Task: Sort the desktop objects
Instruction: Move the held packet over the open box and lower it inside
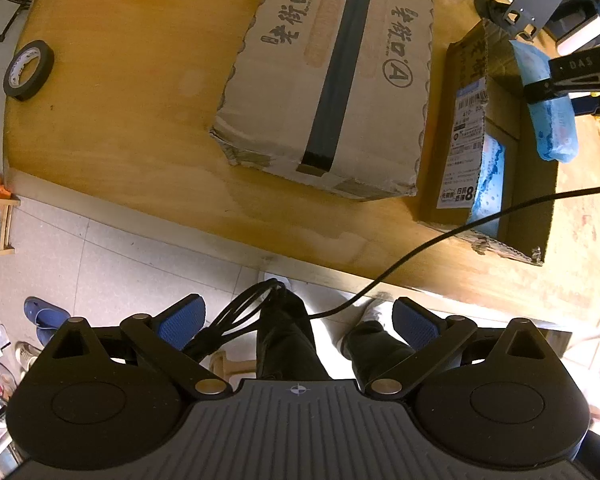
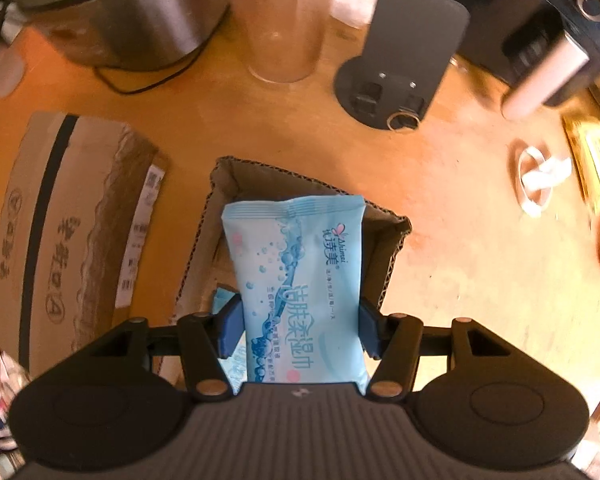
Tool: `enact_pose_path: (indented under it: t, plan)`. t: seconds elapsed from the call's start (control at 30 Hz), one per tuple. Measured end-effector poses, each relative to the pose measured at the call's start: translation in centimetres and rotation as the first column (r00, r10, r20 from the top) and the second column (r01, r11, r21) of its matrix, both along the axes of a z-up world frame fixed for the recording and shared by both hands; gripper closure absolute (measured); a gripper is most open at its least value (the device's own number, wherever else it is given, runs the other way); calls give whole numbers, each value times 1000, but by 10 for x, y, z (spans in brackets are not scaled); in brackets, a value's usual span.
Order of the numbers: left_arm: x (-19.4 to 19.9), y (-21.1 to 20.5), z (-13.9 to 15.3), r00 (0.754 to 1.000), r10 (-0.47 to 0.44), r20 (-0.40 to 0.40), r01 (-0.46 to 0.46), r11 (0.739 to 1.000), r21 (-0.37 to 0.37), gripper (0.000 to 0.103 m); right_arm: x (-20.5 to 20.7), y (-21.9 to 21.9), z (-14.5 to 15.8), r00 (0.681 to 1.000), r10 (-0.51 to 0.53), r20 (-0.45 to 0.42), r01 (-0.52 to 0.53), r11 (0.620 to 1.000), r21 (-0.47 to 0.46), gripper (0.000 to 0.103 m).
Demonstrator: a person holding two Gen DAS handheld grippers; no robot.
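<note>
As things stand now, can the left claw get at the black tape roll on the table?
Probably yes. The left claw is open and holds nothing, and the black tape roll lies alone on the bare table, far left of the closed carton. Nothing stands between.

The wipes pack [image 2: 296,280] was pale blue with darker bubbles and white lettering; the sealed carton [image 1: 324,80] plain tan with a black tape stripe; the table [image 1: 120,120] orange-brown.
</note>
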State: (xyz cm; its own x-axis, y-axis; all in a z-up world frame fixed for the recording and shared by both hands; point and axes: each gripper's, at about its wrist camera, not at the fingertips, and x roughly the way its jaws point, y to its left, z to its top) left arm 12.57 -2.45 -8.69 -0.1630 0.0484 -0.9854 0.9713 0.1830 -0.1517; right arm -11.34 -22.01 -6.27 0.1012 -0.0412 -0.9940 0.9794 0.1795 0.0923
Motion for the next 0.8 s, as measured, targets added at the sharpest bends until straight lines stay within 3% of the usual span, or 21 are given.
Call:
enact_pose_path:
  t: [0.3,0.5,0.67,0.8]
  plan:
    - [-3,-1,0,1000,-6,0,6,1000,1,0,-10,-1,-8,972,-232,27,230,972,50,43]
    - [-2,0,1,1000,-7,1,7,1000,0,0,-16,0,-9,935,-351,41,347,934,85,42]
    - [-3,1,1,1000,-7,1,7,1000,-1,0,-18,1,-11,908,-415,47,409,906,106,42]
    - [-3,2,0,1000,-9,1,9,1000,0,0,-16,0,-13,907,-419,46,413,905,99,42]
